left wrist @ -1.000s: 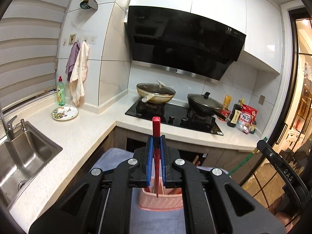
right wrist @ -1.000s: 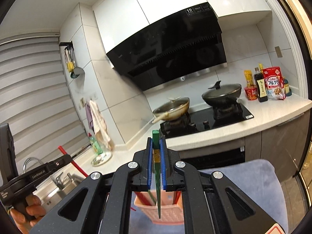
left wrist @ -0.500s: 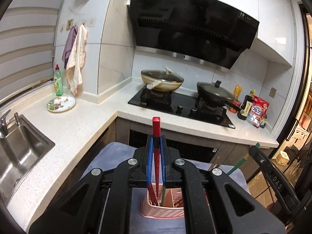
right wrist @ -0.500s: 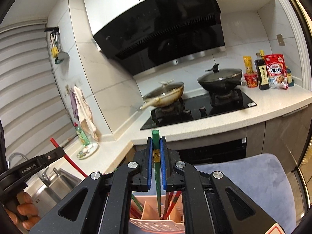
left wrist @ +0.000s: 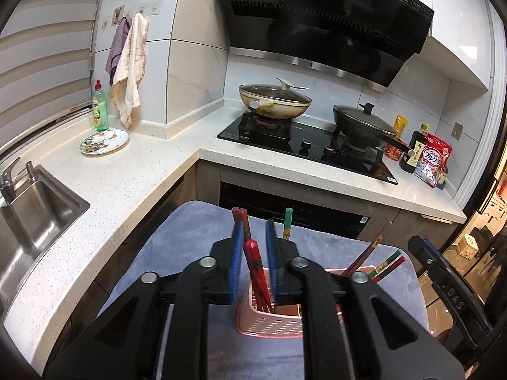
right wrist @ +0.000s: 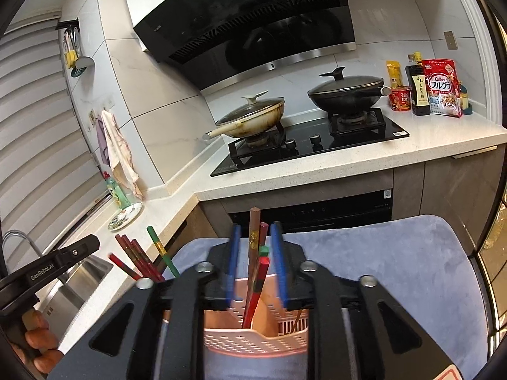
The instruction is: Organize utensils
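A pink perforated utensil basket (left wrist: 269, 323) stands on a blue-grey padded surface (left wrist: 190, 243); it also shows in the right wrist view (right wrist: 253, 338). Several red, green and brown chopsticks stand in it. My left gripper (left wrist: 253, 237) is open above the basket, with red chopsticks (left wrist: 256, 272) standing loose between its blue pads. My right gripper (right wrist: 255, 243) is open above the basket, with a brown chopstick (right wrist: 253, 240) and a red chopstick (right wrist: 253, 291) leaning free between its pads. The right gripper's body shows at the right of the left wrist view (left wrist: 450, 288).
A white L-shaped counter (left wrist: 126, 171) holds a sink (left wrist: 28, 215), a patterned plate (left wrist: 104, 141) and a green soap bottle (left wrist: 100, 107). A black hob (left wrist: 304, 145) carries two lidded pans. Bottles and a cereal bag (left wrist: 432, 163) stand at the far right.
Both grippers lowered over the basket and opened. The red chopstick left my left gripper and the green one left my right gripper; both now stand in the basket.
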Motion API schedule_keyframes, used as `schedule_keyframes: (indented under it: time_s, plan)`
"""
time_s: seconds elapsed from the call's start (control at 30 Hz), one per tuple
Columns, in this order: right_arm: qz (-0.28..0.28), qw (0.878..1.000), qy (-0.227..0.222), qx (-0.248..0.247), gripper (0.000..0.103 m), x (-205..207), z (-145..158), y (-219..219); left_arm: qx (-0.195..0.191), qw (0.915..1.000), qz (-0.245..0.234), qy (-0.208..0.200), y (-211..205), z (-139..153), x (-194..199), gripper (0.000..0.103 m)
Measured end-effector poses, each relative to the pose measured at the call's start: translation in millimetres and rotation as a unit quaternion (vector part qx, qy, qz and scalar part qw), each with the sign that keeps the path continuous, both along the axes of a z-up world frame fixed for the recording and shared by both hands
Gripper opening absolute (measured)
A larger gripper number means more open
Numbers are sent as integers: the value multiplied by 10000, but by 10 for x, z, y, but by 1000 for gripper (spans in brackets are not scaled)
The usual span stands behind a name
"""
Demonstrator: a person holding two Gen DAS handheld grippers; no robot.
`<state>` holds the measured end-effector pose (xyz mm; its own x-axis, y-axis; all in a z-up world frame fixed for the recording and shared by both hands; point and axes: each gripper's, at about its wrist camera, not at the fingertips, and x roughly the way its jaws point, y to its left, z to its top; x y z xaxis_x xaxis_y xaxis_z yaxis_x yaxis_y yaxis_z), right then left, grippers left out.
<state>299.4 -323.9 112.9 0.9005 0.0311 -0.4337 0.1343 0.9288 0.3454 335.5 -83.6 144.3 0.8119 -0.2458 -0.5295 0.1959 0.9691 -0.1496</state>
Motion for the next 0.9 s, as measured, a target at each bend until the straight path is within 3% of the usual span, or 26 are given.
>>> schedule_keyframes:
  time_s: [0.13, 0.23, 0.37, 0.67, 0.73, 0.9]
  plan:
    - [18, 9999, -88, -77, 38, -158, 74, 11, 160, 9998, 81, -110, -16, 54, -140, 35]
    - [122, 9998, -106, -107, 44, -302, 120, 66, 276, 9993, 100, -224, -35, 105, -266, 38]
    - [204, 9994, -101, -271, 51, -504, 166, 170, 514, 9977, 158, -413, -62, 168, -487, 53]
    - [176, 9974, 49, -691, 64, -976, 187, 369, 841, 9942, 230, -631, -49, 233, -931, 67]
    - [167, 9969, 47, -768, 66, -1080, 197, 404, 896, 9936, 221, -648, -42, 237, -1008, 68]
    - [115, 9955, 27, -938, 66, -1322, 217, 491, 948, 9923, 312, -732, 14, 239, -1187, 80]
